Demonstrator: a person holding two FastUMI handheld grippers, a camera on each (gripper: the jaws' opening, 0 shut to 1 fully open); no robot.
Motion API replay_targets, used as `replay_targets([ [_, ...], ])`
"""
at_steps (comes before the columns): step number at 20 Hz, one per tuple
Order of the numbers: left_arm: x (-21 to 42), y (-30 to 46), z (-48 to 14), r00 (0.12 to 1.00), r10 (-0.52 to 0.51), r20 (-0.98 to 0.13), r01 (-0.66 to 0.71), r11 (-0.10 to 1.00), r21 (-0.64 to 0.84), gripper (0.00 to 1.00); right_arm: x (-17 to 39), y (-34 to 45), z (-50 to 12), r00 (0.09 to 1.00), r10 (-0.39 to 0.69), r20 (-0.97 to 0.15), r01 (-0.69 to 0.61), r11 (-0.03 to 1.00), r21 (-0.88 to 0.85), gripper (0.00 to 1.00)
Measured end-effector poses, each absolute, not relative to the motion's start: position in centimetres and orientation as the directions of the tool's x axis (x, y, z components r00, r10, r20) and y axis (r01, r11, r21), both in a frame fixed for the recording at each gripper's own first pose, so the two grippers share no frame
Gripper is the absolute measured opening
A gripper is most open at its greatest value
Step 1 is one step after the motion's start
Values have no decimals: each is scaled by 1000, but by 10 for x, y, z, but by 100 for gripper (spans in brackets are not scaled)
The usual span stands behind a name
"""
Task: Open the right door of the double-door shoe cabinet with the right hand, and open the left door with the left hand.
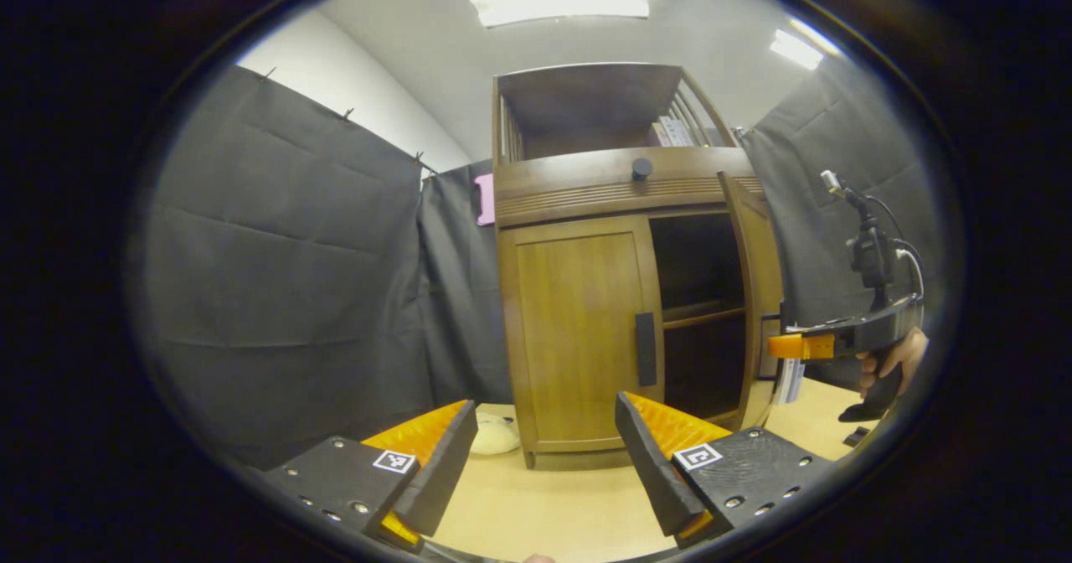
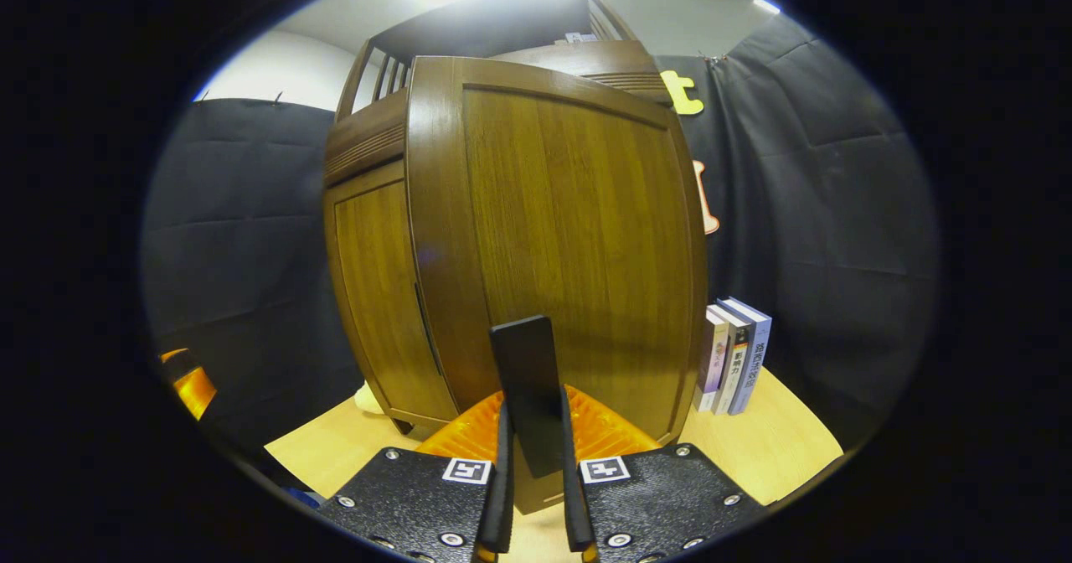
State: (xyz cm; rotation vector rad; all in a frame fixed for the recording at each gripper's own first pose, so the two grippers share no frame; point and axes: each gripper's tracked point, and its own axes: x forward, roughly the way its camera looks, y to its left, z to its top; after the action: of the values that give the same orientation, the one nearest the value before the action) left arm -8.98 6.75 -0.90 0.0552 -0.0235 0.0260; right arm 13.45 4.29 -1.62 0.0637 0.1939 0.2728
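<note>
Halfway I'd say: my right claw (image 2: 536, 496) is clamped on the right door's handle (image 2: 528, 387) with that door (image 2: 578, 236) swung open, left claw (image 1: 540, 454) gaping before the shut left door (image 1: 578, 328).

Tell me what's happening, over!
Right gripper shut on right door's handle, right door swung open. Left gripper open, short of left door, closed. Nothing blocking.

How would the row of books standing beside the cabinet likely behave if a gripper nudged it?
The books stand upright on narrow edges and lean on the cabinet, so probably tip like dominoes. They look stiff and thin, likely sliding on the smooth tabletop.
</note>
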Motion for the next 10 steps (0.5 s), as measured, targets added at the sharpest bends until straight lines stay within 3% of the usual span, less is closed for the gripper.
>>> replay_targets([
  [10,-95,58,-2,997,-74,18,74,996,40,95,104,-11,-15,956,231,-181,-211,970,123,24],
])
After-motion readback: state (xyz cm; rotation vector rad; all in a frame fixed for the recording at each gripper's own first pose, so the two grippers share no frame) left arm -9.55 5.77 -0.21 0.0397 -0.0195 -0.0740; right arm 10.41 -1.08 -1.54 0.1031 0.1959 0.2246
